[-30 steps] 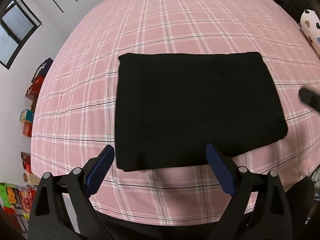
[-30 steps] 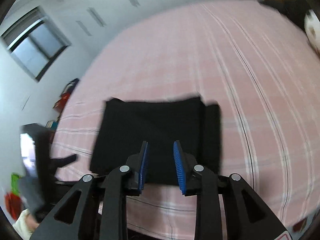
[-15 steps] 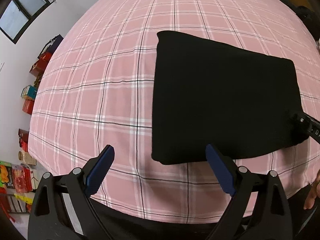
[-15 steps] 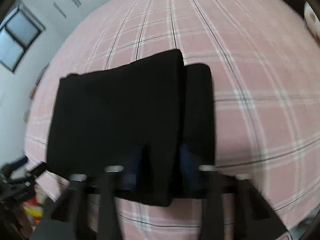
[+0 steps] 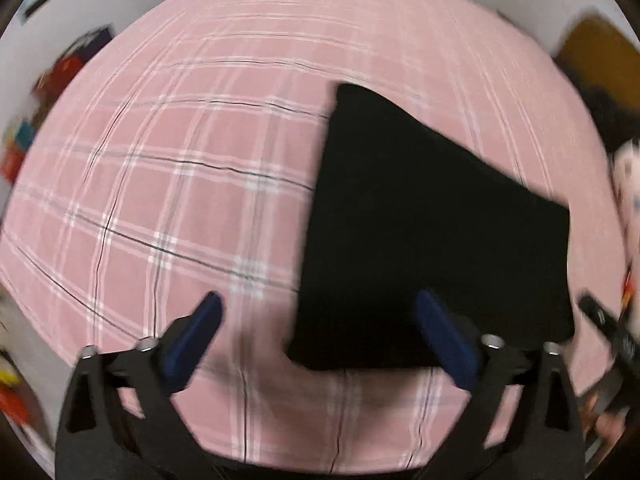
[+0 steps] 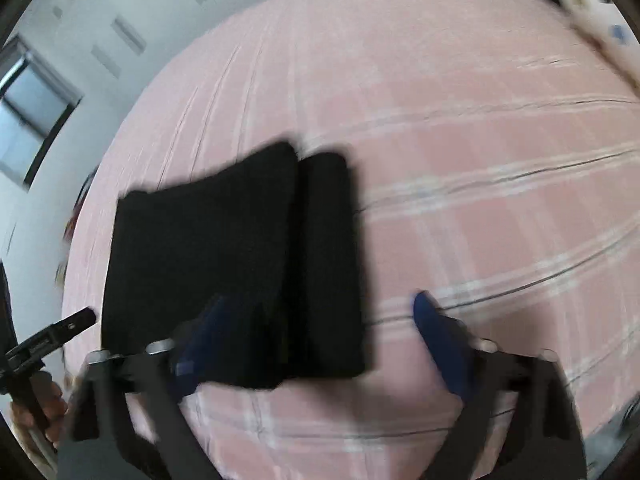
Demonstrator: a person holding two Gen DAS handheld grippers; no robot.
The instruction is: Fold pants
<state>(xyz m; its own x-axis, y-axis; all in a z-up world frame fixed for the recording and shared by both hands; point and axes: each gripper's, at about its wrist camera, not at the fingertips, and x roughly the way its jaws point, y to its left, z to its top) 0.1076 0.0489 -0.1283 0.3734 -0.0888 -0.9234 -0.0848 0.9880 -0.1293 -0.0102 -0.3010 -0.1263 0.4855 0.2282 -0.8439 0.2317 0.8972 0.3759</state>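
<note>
The black pants (image 5: pixel 432 232) lie folded into a flat rectangle on the pink plaid bed (image 5: pixel 160 200). My left gripper (image 5: pixel 319 304) hovers over their near left corner, jaws opening wide, pads touching nothing. In the right wrist view the pants (image 6: pixel 240 260) show a folded top layer and a narrower strip along its right side. My right gripper (image 6: pixel 320 306) hangs above their near right edge, jaws opening, with the cloth below and between the fingers and not pinched. Each view catches the other tool at its edge: the right gripper (image 5: pixel 604 320) and the left gripper (image 6: pixel 52 332).
A white patterned pillow (image 5: pixel 624 176) lies at the bed's right side, with dark clothes (image 5: pixel 608 112) behind it. Coloured boxes (image 5: pixel 60 72) stand on the floor left of the bed. A window (image 6: pixel 32 120) is in the far wall. The bed's near edge runs just below both grippers.
The right gripper, nearly shut a second ago, dipped onto the pants' near edge and now stands wide open. The left gripper slid left and rolled, so the pants sit further right in its view.
</note>
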